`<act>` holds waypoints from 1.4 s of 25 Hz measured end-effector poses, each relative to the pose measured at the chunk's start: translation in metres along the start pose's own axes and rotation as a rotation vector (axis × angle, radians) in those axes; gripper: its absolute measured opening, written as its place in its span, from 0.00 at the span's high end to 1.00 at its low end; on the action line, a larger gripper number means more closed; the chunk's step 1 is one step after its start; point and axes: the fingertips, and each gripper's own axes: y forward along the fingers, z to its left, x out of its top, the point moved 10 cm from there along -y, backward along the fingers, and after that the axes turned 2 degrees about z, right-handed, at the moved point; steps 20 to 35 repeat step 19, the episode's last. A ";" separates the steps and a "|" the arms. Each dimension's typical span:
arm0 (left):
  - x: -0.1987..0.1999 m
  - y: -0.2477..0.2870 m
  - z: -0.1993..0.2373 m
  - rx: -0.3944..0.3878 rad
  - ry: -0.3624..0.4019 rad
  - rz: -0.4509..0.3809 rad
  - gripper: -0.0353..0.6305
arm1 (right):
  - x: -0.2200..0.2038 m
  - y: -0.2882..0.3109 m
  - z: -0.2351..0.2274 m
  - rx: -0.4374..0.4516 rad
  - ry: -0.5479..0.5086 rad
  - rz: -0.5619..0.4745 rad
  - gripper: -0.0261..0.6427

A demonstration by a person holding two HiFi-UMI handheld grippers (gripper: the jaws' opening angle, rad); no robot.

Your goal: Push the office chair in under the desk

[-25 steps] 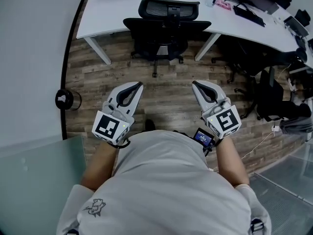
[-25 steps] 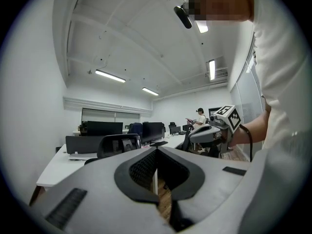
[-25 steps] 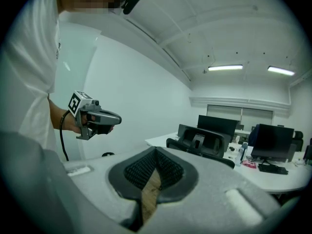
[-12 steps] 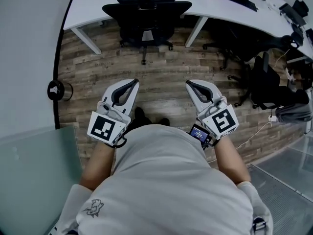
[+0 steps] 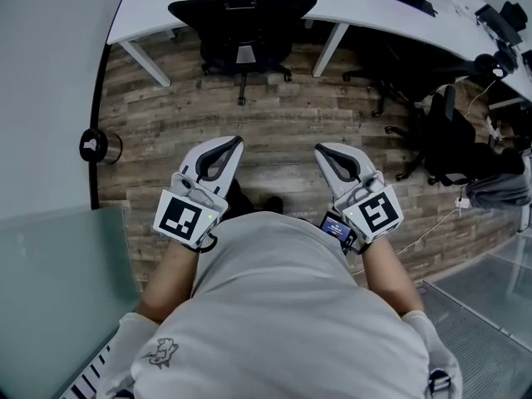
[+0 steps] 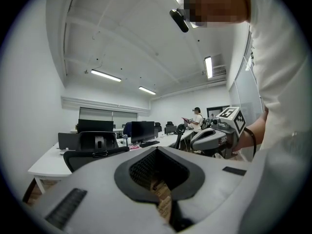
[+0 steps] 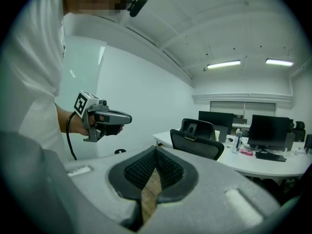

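left hand-held gripper point(image 5: 233, 143): your jaws are clenched, nothing between them
right hand-held gripper point(image 5: 322, 150): clenched too, empty
office chair point(image 5: 241, 19): at the desk point(image 5: 145, 19) edge, well apart from both

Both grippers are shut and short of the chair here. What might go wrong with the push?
The left gripper and right gripper are shut, so they can only press on the office chair; an uneven push may swivel it instead of rolling it straight.
It stands between the slanted legs of the desk; a skewed roll could knock a leg.
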 end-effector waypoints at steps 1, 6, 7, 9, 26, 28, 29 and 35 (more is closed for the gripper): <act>0.000 -0.001 -0.002 0.003 0.000 0.003 0.95 | 0.000 -0.001 0.000 0.002 0.001 -0.004 0.96; 0.003 -0.003 -0.007 0.009 0.004 -0.006 0.95 | 0.004 -0.005 0.000 0.008 -0.007 -0.015 0.96; 0.003 -0.003 -0.008 0.010 0.003 -0.006 0.95 | 0.005 -0.006 0.000 0.009 -0.009 -0.017 0.96; 0.003 -0.005 -0.007 0.013 -0.001 -0.006 0.95 | 0.005 -0.005 0.001 0.011 -0.009 -0.018 0.96; 0.003 -0.005 0.005 0.013 -0.009 -0.017 0.95 | 0.009 0.007 0.000 0.014 -0.010 -0.018 0.96; 0.003 -0.005 0.005 0.013 -0.009 -0.017 0.95 | 0.009 0.007 0.000 0.014 -0.010 -0.018 0.96; 0.003 -0.005 0.005 0.013 -0.009 -0.017 0.95 | 0.009 0.007 0.000 0.014 -0.010 -0.018 0.96; 0.003 -0.005 0.005 0.013 -0.009 -0.017 0.95 | 0.009 0.007 0.000 0.014 -0.010 -0.018 0.96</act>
